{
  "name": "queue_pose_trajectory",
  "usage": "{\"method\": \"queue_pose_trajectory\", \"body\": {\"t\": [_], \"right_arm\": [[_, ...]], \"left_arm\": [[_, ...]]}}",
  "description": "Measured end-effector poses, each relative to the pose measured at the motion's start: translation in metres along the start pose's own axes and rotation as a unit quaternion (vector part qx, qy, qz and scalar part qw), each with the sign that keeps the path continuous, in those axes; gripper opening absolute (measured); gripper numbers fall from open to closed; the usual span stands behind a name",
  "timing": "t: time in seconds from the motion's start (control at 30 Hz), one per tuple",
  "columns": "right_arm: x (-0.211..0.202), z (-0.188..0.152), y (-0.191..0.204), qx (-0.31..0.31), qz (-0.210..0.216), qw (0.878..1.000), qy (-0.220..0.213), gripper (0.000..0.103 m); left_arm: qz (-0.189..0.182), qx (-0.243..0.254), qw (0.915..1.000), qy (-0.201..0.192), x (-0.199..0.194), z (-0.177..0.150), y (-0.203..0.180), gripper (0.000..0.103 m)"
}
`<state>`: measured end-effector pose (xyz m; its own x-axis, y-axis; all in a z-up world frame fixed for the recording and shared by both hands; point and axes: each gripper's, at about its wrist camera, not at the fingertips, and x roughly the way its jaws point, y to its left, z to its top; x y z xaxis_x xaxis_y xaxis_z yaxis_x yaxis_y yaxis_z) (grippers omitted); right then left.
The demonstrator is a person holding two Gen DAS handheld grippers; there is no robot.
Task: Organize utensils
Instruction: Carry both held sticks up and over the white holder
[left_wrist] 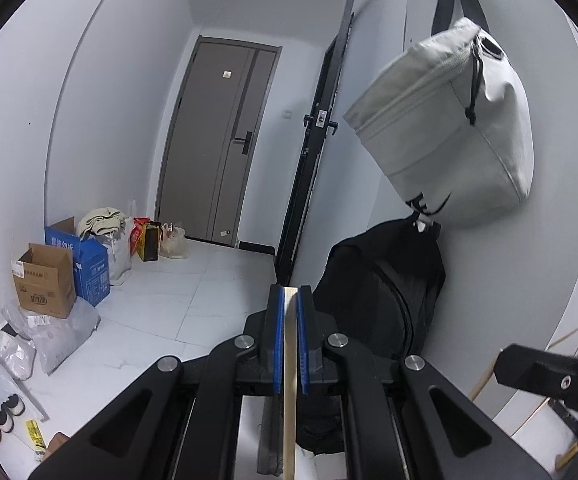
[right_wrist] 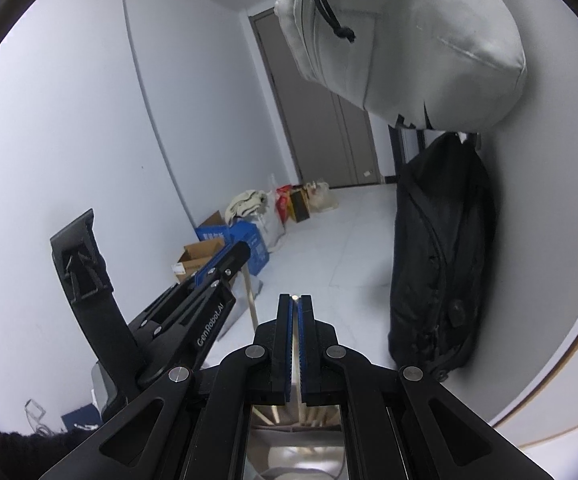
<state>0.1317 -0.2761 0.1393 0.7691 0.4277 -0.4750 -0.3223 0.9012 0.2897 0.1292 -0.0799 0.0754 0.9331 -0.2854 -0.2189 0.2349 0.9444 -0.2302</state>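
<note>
My left gripper (left_wrist: 290,292) is shut on a flat pale wooden utensil handle (left_wrist: 290,380), which stands upright between the blue pads and runs down out of view. The right wrist view shows the left gripper (right_wrist: 241,250) from the side, with the wooden handle (right_wrist: 251,300) hanging below it. My right gripper (right_wrist: 296,300) is shut on a thin metal utensil, of which only the silver tip (right_wrist: 296,298) shows between the pads. A shiny metal surface (right_wrist: 297,436) lies under the right gripper. Its black body (left_wrist: 549,376) enters the left wrist view at the lower right.
A grey bag (left_wrist: 449,128) hangs on the right wall above a black backpack (left_wrist: 381,288). Cardboard boxes (left_wrist: 45,280), bags and shoes (left_wrist: 5,416) line the left wall on the white tiled floor. A grey door (left_wrist: 221,140) closes the far end. A curved white edge (left_wrist: 569,360) lies at the lower right.
</note>
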Motion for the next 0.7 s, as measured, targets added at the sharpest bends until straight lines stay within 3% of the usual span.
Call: {"method": "queue_pose_trajectory", "body": {"t": [0.7], "right_arm": [[0.037,-0.035,-0.006,0.005,0.016,0.998,0.063,0.002]], "left_arm": [[-0.048,0.035,0.9979,0.024,-0.011,-0.009,-0.002,0.002]]}}
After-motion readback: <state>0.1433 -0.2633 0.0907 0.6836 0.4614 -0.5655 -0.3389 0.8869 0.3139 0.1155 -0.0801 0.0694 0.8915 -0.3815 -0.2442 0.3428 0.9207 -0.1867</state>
